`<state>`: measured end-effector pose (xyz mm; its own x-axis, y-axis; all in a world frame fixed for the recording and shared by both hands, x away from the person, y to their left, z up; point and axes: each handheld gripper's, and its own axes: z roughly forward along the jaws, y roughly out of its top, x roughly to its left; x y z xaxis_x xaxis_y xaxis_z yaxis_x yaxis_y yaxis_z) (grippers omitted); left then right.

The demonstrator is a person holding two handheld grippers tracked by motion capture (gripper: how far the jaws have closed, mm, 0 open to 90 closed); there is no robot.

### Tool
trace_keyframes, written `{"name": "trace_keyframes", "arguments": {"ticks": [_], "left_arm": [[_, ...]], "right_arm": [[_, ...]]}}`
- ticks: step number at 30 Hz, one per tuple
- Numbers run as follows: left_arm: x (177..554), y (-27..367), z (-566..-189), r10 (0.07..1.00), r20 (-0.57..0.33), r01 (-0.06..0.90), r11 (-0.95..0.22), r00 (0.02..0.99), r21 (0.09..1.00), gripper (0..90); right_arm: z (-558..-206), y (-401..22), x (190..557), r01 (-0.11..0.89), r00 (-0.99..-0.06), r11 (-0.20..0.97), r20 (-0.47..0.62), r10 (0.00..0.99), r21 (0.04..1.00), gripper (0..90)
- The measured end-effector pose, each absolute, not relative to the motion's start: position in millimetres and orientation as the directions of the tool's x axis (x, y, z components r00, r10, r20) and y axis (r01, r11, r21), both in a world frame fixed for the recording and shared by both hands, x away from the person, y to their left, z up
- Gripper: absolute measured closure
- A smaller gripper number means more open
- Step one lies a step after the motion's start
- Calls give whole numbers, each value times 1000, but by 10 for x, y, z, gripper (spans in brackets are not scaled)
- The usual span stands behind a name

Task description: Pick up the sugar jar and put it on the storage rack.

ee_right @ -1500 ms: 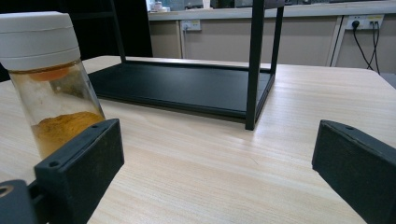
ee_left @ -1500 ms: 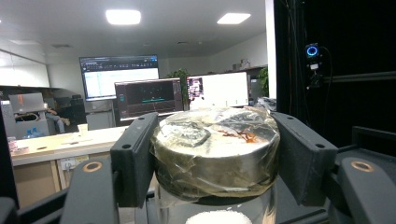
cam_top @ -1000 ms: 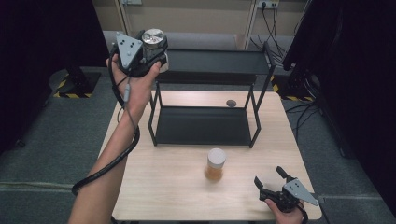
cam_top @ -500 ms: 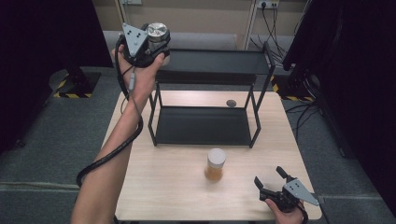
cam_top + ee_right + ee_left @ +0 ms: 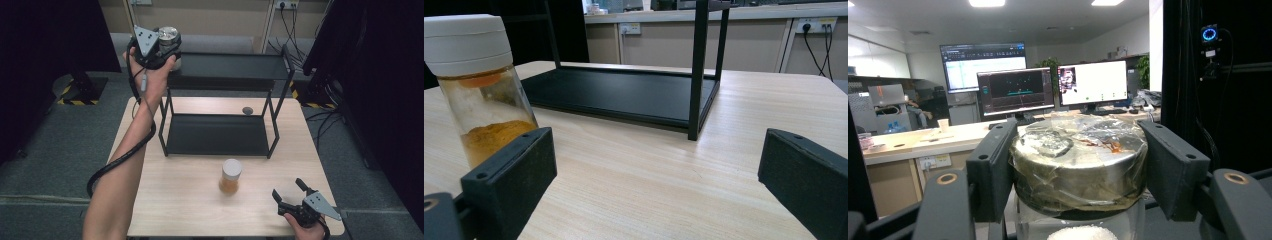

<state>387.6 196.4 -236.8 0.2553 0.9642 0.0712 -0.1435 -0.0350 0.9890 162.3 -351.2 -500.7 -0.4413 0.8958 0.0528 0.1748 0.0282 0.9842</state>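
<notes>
Centrally, a pale wooden desk carries a black two-tier metal shelf rack with a lower tray resting on the wood and an upper shelf raised on thin posts. A small dark round object lies on the desk behind the rack; what it is cannot be told.

In front of the rack stands a clear spice jar with a white cap, partly filled with orange-brown powder, upright and untouched.

At the far left corner of the upper shelf, the left gripper is raised on an outstretched arm. Its jaws are clamped on the silver lid of a glass jar; the lid is wrapped in crinkled clear film, and white grains show in the glass below. From above, the jar sits at or just over the shelf's left end; whether its base already rests on the shelf cannot be seen.

At the near right corner of the desk, the right gripper rests low with its jaws spread wide and nothing between them, pointed toward the spice jar.

The step in hand looks like placing the silver-lidded jar on the upper shelf. Next, it likely needs lowering until the base sits flat, clear of the edge, before the jaws let go.
</notes>
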Motion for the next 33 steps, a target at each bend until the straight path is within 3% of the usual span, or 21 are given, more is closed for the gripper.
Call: {"name": "trace_keyframes", "arguments": {"ticks": [8, 18, 23, 33], "left_arm": [[3929, 1924, -2410, 965, 83, -128, -52, 249, 990, 349], [3994, 1977, -2400, 962, 27, -104, 1, 270, 995, 340], [3937, 1964, -2359, 967, -2, -112, 31, 256, 993, 219], [3605, 1988, -2347, 966, 33, -148, 6, 256, 989, 182]], "right_arm": [[-5011, -3518, 1623, 172, -445, 30, 51, 894, 985, 25], [-5015, -3524, 1622, 170, -448, 30, 50, 893, 985, 25], [-5013, -3526, 1625, 170, -450, 31, 50, 892, 985, 25], [-5013, -3529, 1626, 171, -450, 29, 52, 891, 985, 25]]}}
